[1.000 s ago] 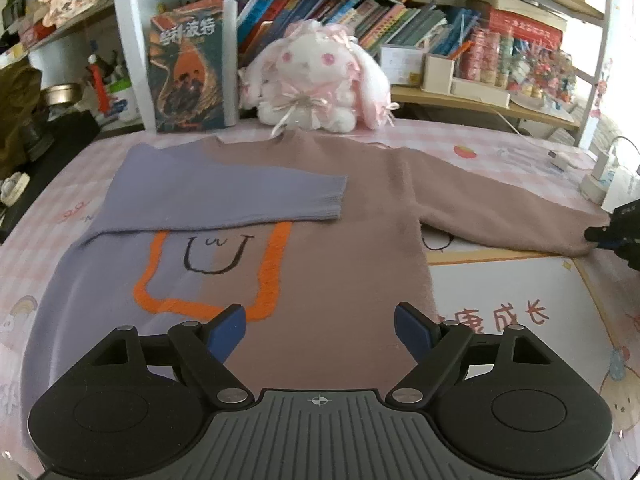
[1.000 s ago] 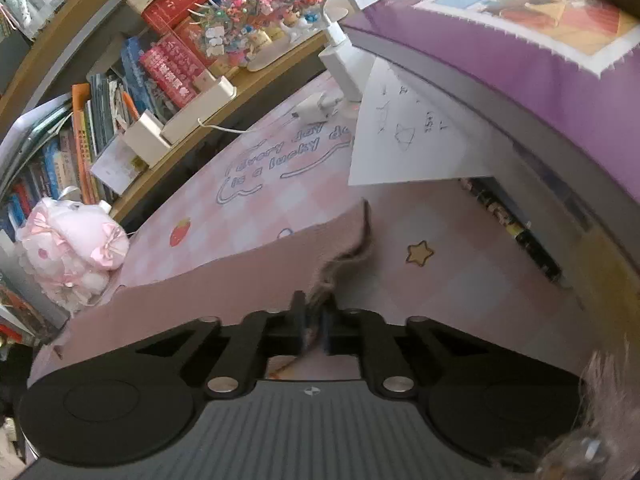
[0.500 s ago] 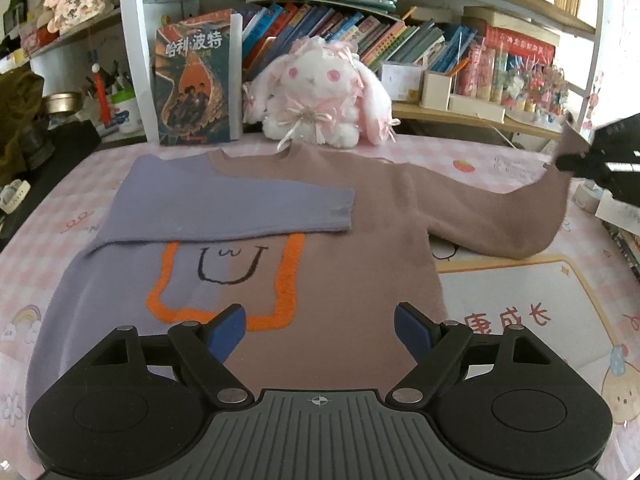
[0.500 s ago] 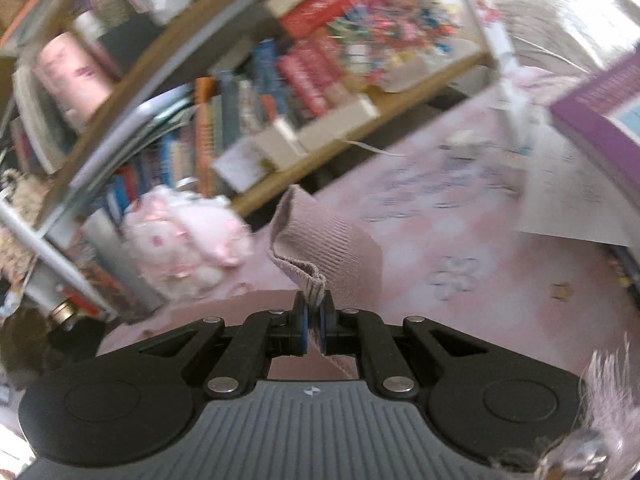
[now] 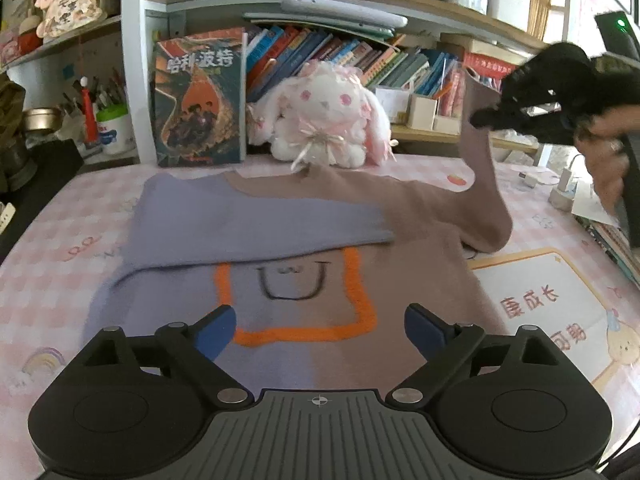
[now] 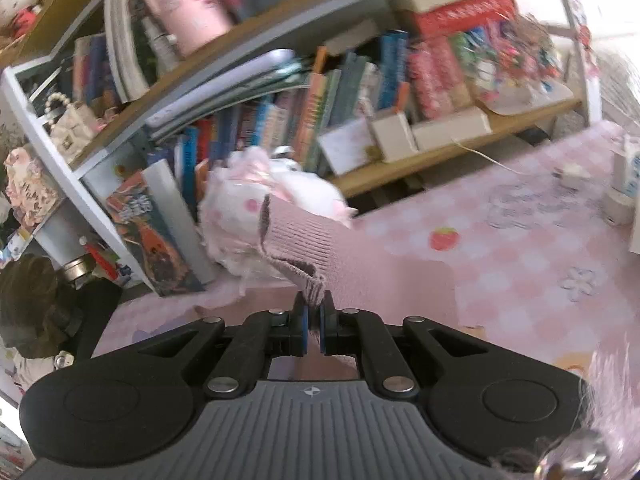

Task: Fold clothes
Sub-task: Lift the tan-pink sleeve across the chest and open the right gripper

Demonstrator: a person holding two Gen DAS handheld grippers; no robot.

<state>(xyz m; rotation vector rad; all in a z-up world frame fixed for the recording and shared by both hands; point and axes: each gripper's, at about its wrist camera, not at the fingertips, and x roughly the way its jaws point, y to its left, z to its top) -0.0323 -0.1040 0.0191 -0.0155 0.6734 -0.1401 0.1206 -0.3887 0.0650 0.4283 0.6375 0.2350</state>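
A sweater, half lilac and half dusty pink, with an orange outline and a smiley face, lies flat on the pink checked table. Its lilac sleeve is folded across the chest. My right gripper is shut on the ribbed cuff of the pink sleeve and holds it lifted high at the right, seen in the left wrist view. My left gripper is open and empty, low over the sweater's hem.
A white and pink plush rabbit and an upright book stand at the table's back edge under bookshelves. A white placemat lies at the right. A charger and cable sit far right.
My right gripper has lifted the pink sleeve's cuff off the table and carried it up and leftward towards the sweater's body. My left gripper stays open over the hem.
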